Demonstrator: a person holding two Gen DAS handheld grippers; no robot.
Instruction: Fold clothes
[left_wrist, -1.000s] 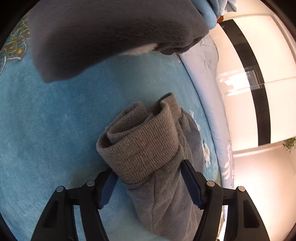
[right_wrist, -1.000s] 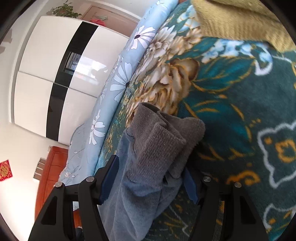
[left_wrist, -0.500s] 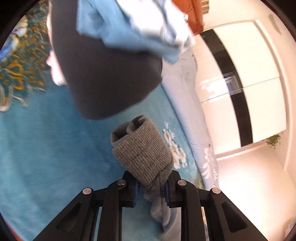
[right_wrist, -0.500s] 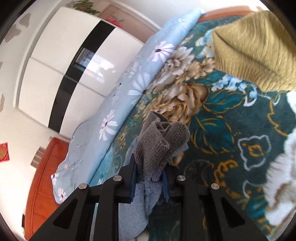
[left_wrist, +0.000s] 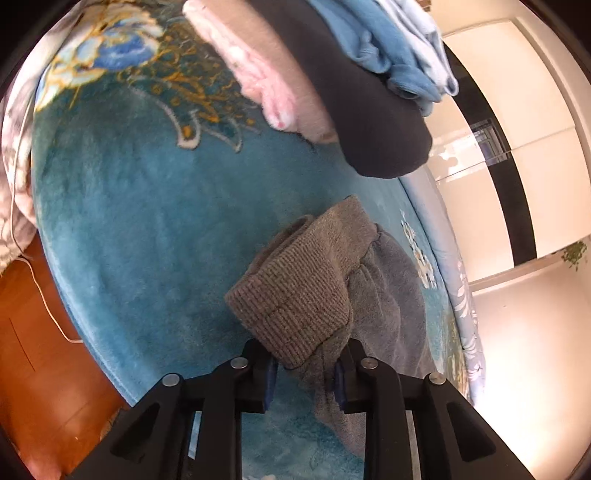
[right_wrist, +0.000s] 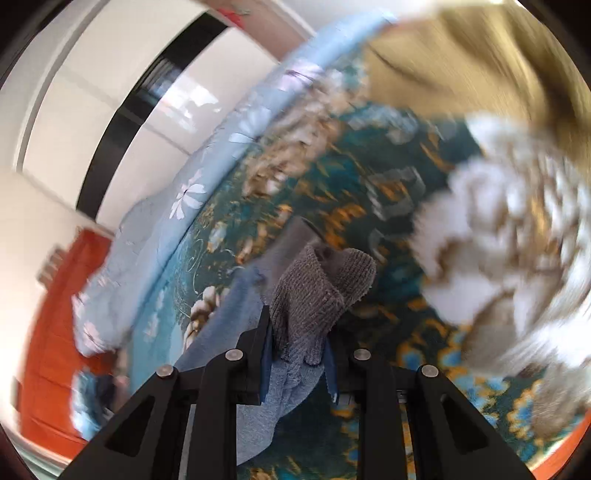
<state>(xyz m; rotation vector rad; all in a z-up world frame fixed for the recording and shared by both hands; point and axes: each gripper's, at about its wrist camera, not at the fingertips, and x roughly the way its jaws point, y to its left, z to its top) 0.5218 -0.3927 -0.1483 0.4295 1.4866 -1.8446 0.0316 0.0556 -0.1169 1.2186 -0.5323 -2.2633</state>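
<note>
A grey garment with ribbed cuffs is held by both grippers above a teal patterned blanket (left_wrist: 140, 206). In the left wrist view one ribbed cuff (left_wrist: 299, 284) bunches out ahead of my left gripper (left_wrist: 304, 373), which is shut on it; grey fabric (left_wrist: 388, 295) trails to the right. In the right wrist view, which is blurred by motion, my right gripper (right_wrist: 297, 360) is shut on the other ribbed cuff (right_wrist: 314, 291), and grey-blue fabric (right_wrist: 258, 417) hangs below it.
A stack of folded clothes, pink (left_wrist: 266, 74), dark grey (left_wrist: 362, 103) and light blue (left_wrist: 391, 40), lies at the far end of the blanket. A mustard knit (right_wrist: 461, 59) lies at the top right. A wardrobe (left_wrist: 517, 147), a flowered sheet (right_wrist: 207, 177) and wooden floor (left_wrist: 33, 332) surround the bed.
Both grippers closed on the ribbed cuffs, from open a second ago. Both have since lifted and swung with the garment; the right view now blurs from fast motion.
</note>
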